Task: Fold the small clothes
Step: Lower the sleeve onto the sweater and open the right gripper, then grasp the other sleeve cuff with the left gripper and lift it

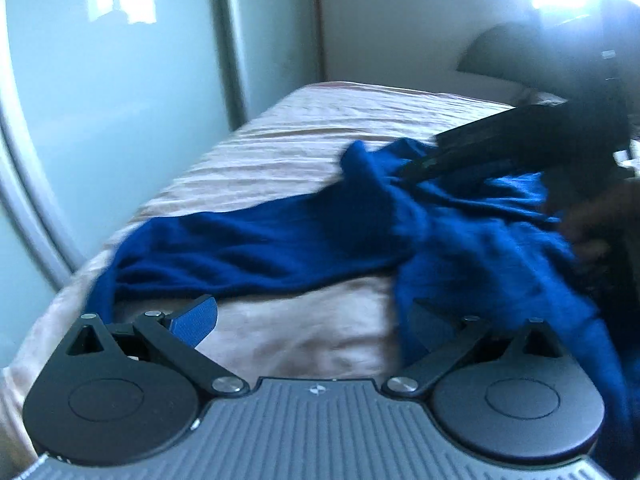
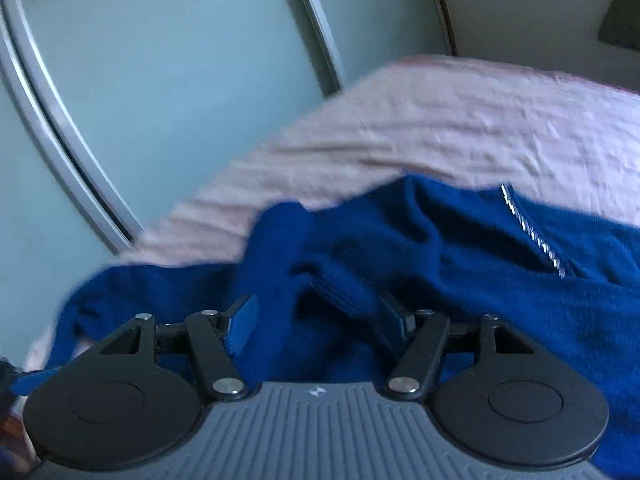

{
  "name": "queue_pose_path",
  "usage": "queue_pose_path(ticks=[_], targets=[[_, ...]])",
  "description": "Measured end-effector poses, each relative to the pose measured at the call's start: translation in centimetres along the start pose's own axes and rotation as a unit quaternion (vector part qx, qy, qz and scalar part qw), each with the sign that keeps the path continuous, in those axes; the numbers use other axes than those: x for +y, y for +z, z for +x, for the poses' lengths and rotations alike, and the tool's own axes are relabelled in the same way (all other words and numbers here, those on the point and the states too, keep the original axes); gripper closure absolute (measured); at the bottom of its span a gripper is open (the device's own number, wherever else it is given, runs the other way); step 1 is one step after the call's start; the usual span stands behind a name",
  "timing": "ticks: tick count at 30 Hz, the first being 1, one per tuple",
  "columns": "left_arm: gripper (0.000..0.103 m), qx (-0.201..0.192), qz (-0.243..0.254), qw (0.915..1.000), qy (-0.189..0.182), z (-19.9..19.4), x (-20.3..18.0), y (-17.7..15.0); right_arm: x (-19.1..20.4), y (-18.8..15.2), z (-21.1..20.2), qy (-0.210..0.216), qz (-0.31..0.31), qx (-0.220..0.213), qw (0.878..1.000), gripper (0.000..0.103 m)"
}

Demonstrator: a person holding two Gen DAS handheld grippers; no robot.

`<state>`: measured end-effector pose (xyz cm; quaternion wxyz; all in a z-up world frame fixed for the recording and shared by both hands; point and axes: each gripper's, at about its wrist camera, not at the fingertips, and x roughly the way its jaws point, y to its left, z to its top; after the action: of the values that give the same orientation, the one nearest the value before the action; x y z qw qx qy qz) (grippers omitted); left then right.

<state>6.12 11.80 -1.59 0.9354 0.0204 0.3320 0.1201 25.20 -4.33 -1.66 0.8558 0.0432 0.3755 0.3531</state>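
Blue sweater [image 2: 460, 280] beneath and between the wide-apart fingers of right gripper [image 2: 316, 320], apparently ungripped.

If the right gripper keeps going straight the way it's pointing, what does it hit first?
Most likely the crumpled blue sweater lying right ahead of the open right gripper, though blur makes depth uncertain.

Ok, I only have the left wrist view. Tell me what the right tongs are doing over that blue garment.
Observer: The right tongs stand open above the blue garment, gripping nothing.
Operator: Say what lies nearest them.
Observer: A ribbed band of the garment sits between the fingers, close to one of them.
Operator: Give me a landmark.
Observer: A silver zipper runs along the garment beyond the tongs, near the pink sheet.
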Motion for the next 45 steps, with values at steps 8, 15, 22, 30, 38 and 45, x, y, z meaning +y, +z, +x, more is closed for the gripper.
queue_pose_path(ticks=[8, 15, 22, 30, 38, 45], targets=[[0.001, -0.019, -0.017, 0.9915, 0.127, -0.3, 6.6, -0.7, 4.0, -1.5, -2.5, -0.034, -0.094, -0.032, 0.994, 0.037], [0.008, -0.007, -0.001, 0.9869, 0.161, 1.6, 9.0, -1.4, 5.3, -3.3, -3.6, -0.015, -0.092, -0.029, 0.995, 0.037], [0.096, 0.008, -0.117, 0.9892, 0.088, 1.5, 12.2, -1.9, 4.8, -4.4, -5.2, -0.021, -0.078, -0.038, 0.996, 0.037], [0.1, -0.031, -0.194, 0.9804, 0.019, -1.0, 14.4, 0.2, 2.4, -5.8, -6.5, -0.027, -0.038, -0.043, 0.998, 0.037], [0.1, -0.101, -0.276, 0.9487, -0.116, -4.9, 15.9, 6.2, -0.5, -6.5, -8.8, -0.043, 0.013, -0.068, 0.997, 0.037], [0.1, -0.211, -0.325, 0.9178, -0.087, -9.4, 16.5, 10.1, -4.0, -7.5, -10.5, -0.053, 0.073, -0.083, 0.992, 0.037]])
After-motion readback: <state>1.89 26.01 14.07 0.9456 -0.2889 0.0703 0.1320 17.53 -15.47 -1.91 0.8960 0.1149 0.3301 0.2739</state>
